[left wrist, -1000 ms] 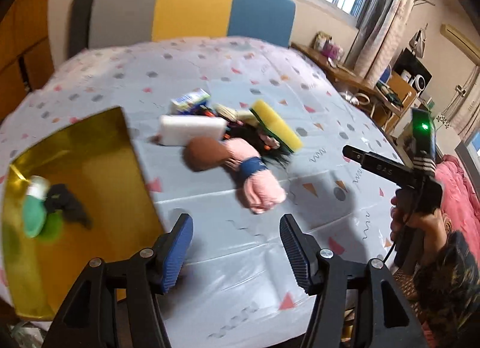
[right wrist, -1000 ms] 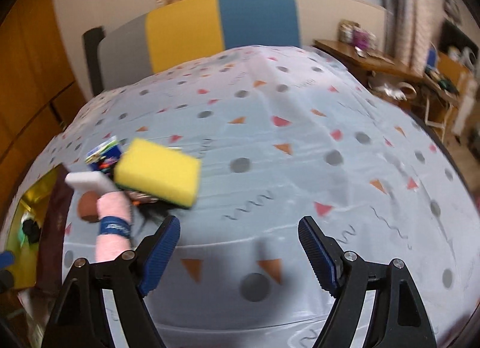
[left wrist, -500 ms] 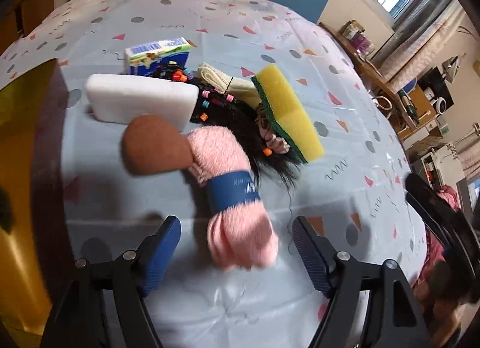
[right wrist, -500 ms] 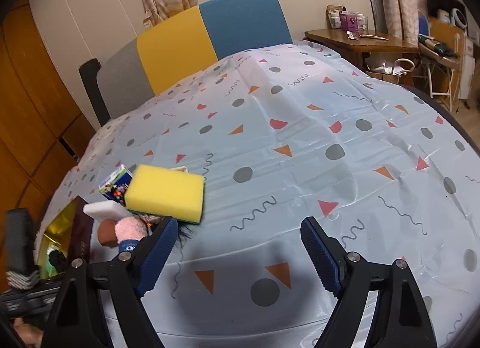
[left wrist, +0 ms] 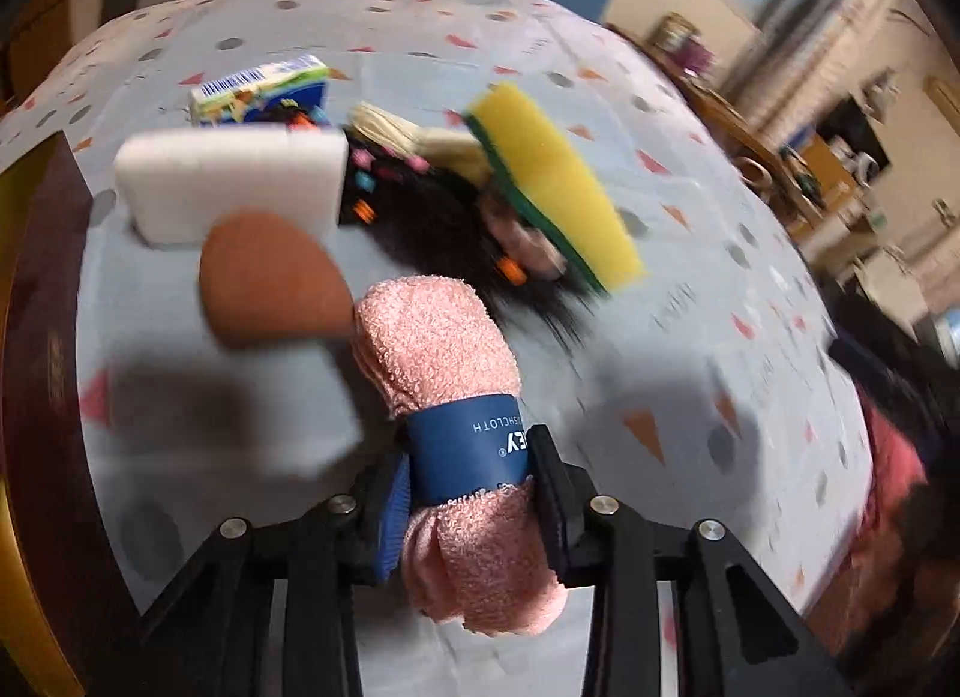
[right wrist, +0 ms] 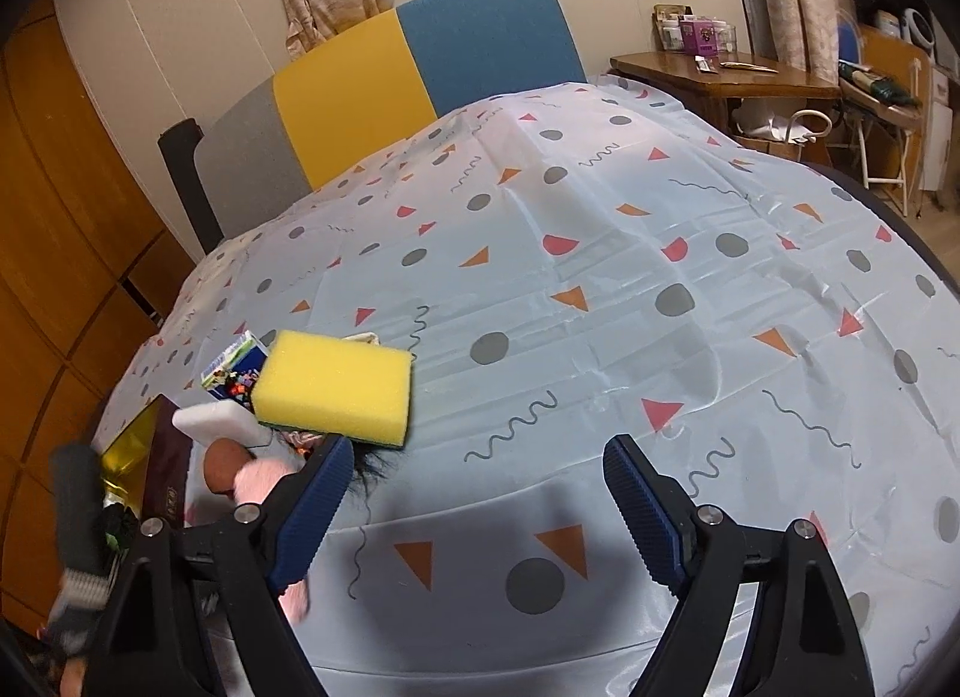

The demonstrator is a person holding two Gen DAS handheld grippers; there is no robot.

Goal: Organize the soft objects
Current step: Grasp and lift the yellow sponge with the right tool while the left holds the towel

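Observation:
My left gripper (left wrist: 471, 481) is shut on a rolled pink washcloth (left wrist: 444, 349) with a blue paper band, its pads pressing the band from both sides. Behind it lie a brown oval sponge (left wrist: 270, 277), a white foam block (left wrist: 234, 181), a yellow and green sponge (left wrist: 552, 181), a black wig with coloured beads (left wrist: 432, 217) and a small printed pack (left wrist: 264, 87). My right gripper (right wrist: 474, 505) is open and empty above the tablecloth; the yellow sponge (right wrist: 336, 388) and the pink washcloth (right wrist: 258, 481) show to its left.
A gold tray (left wrist: 24, 337) with a dark rim lies at the left edge; it also shows in the right wrist view (right wrist: 129, 445). A colour-block chair (right wrist: 420, 66) stands behind the table. A wooden desk (right wrist: 720, 78) is at the far right.
My left gripper moved forward over the pink washcloth and closed on its blue band. My right gripper stayed open and barely moved.

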